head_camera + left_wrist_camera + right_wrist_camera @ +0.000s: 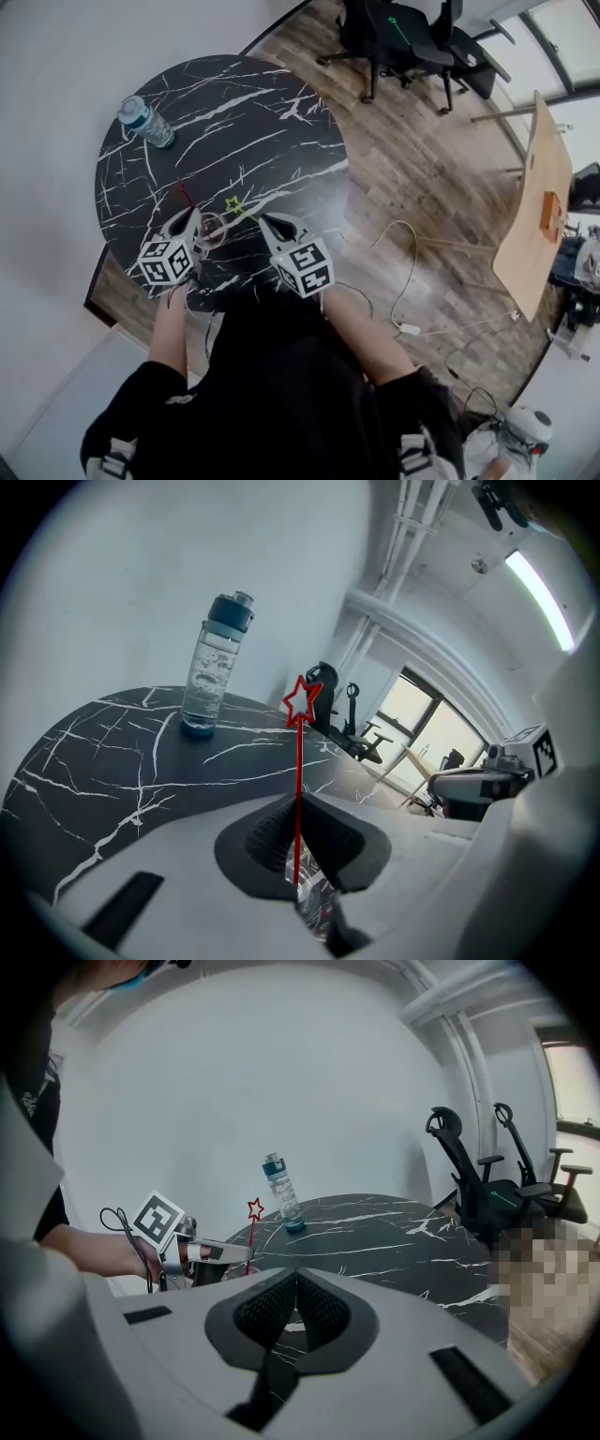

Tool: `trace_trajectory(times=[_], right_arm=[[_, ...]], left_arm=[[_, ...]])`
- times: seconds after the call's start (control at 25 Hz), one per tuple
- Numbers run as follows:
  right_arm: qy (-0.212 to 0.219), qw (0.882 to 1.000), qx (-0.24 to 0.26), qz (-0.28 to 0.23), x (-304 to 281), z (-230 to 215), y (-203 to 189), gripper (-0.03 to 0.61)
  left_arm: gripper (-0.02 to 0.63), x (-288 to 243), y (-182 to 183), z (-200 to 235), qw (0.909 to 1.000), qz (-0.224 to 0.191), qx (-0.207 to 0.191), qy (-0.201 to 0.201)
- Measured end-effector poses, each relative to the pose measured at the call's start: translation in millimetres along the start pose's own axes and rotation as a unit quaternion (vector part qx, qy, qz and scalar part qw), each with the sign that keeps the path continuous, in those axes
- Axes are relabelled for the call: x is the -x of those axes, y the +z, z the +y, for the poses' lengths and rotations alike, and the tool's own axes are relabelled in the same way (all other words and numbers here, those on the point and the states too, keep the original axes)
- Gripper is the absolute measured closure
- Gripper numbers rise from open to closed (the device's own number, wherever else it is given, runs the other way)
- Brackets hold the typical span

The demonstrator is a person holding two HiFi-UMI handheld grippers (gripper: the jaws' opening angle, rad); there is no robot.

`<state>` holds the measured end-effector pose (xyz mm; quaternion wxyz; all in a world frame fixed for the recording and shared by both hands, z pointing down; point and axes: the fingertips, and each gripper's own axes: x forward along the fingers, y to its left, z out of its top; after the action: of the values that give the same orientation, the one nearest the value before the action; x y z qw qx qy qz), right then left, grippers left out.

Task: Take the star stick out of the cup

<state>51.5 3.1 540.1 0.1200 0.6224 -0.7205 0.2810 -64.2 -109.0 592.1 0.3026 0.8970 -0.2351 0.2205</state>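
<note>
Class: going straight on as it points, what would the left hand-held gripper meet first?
The way looks free: beyond the red star stick in its jaws, only bare table; the water bottle stands left.

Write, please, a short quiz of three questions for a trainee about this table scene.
1. True or false: the left hand-held gripper is shut on the red star stick.
2. What stands at the far side of the table? A) water bottle B) plate C) book
3. Fill in: the right hand-held gripper, with nothing between its jaws, is ____ (open/shut).
Key: 1 true; 2 A; 3 shut.
</note>
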Motion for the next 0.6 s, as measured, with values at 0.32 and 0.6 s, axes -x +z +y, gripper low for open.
trace_trajectory(times=[0.32, 0.6], right_arm=[[0.008, 1.0, 0.006, -0.004, -4.8, 5.2, 3.0, 0.58], [0.039, 0.999, 0.016, 0.003, -7.9, 20.7, 4.9, 0.58]], left_arm=[[0.603, 10.5, 9.0, -4.3, 0.9996, -0.027, -0.009, -0.001], [0.604, 30.0, 23.1, -8.7, 0.9981, -0.058, -0.014, 0.015]])
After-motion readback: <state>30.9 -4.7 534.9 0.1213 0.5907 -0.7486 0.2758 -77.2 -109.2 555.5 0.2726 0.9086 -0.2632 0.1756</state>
